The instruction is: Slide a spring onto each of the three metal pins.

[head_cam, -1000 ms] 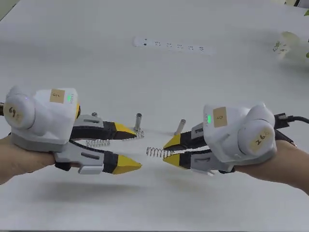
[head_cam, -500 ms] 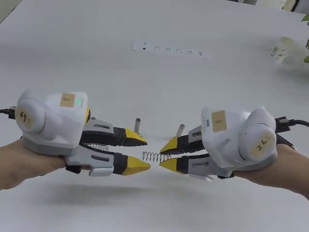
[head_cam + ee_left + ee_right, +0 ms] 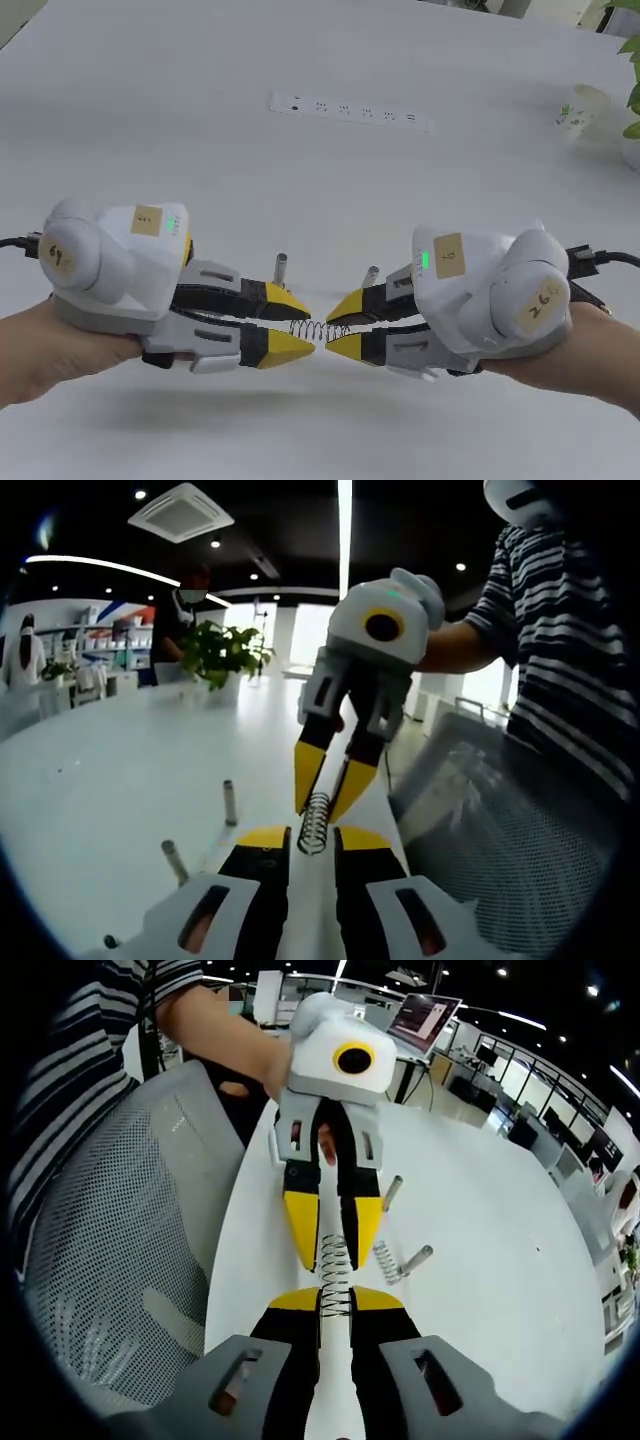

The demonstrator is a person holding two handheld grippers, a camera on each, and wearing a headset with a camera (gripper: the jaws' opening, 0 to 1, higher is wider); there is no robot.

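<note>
Over the near edge of the white table [image 3: 150,130], low in the head view, the left gripper [image 3: 288,324] reaches in from the left. Its yellow-tipped jaws are spread a little wider than the spring [image 3: 312,329] and straddle that spring's left end; whether their pads touch the coils cannot be made out. Just behind its tips the left pin [image 3: 281,268] stands upright on the table, its foot hidden by the upper jaw. The spring lies level in the air between the two tools, clear of the table and on neither pin, with both of its ends covered by yellow tips so that only a few middle coils show. Next comes the right pin [image 3: 371,277], which looks slightly tilted, its base cut off behind the right gripper [image 3: 330,328], whose jaws are pinched onto the spring's right end. Toward the far edge lies a power strip [image 3: 350,108], and near the far right corner a paper cup [image 3: 580,104], too blurred to read. In the right gripper view a second spring [image 3: 386,1258] lies flat on the table just beside the foot of a pin [image 3: 418,1255]; whether the two touch is hard to tell
</note>
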